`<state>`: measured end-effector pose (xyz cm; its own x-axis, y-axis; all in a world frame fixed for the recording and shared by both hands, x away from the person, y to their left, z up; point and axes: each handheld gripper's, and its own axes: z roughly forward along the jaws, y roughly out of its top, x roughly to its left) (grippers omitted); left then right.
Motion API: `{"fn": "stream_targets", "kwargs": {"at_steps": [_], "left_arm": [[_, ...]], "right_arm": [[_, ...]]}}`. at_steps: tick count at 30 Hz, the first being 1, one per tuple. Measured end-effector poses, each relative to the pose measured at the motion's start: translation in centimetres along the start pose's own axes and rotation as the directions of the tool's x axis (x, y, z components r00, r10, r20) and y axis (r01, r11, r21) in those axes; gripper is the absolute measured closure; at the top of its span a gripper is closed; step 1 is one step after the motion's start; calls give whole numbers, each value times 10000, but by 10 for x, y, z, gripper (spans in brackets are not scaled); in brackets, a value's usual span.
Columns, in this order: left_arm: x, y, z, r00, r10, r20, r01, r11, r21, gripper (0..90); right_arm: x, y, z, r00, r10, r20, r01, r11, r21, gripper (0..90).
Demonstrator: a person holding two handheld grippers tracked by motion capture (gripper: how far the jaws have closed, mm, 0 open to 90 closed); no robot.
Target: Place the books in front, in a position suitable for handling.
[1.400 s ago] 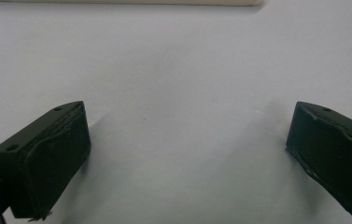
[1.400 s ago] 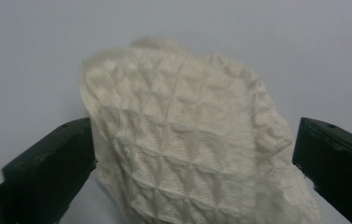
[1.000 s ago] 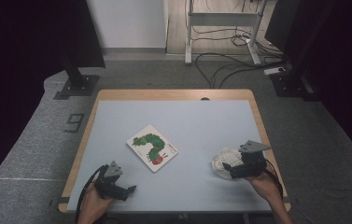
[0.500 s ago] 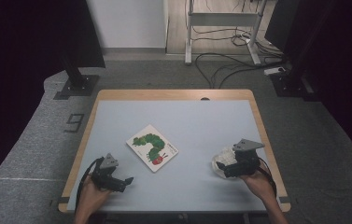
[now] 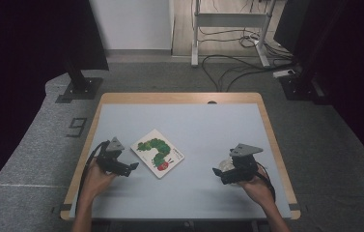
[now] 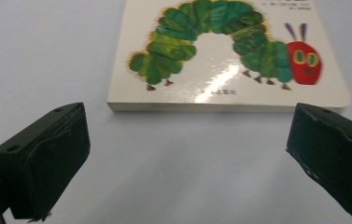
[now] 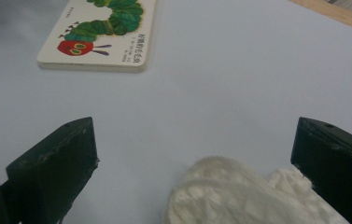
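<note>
Near the table's front edge, both spread-jawed grippers, left gripper [image 5: 132, 168] nosing the book [image 5: 158, 152], risked pushing it away.

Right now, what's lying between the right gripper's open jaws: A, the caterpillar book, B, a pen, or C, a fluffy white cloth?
C: in the right gripper view a fluffy white cloth lies between the open jaws of the right gripper, while the caterpillar book lies farther off.

Bare table [image 5: 203, 130] lies between your grippers; only the caterpillar board book [image 5: 158, 152] and white fluffy cloth [image 7: 239, 196] obstruct.
</note>
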<state>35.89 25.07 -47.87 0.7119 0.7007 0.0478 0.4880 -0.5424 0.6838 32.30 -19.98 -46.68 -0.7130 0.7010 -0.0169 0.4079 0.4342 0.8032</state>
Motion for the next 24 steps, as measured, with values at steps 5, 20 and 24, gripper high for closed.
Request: {"fn": "stream_targets", "kwargs": {"at_steps": [5,20,24], "left_arm": [[10,13,8,9994,346,-45,-345,9993,134,0],[30,21,45,9970,398,667,-418,9987,285,0],[35,16,56,9949,273,972,-323,9982,507,0]], "right_arm": [[5,6,8,9998,-133,-144,131,9999,-108,0],[25,14,35,9976,-490,-493,487,9988,-71,0],[30,15,42,9964,-524,-660,521,9986,-57,0]]}}
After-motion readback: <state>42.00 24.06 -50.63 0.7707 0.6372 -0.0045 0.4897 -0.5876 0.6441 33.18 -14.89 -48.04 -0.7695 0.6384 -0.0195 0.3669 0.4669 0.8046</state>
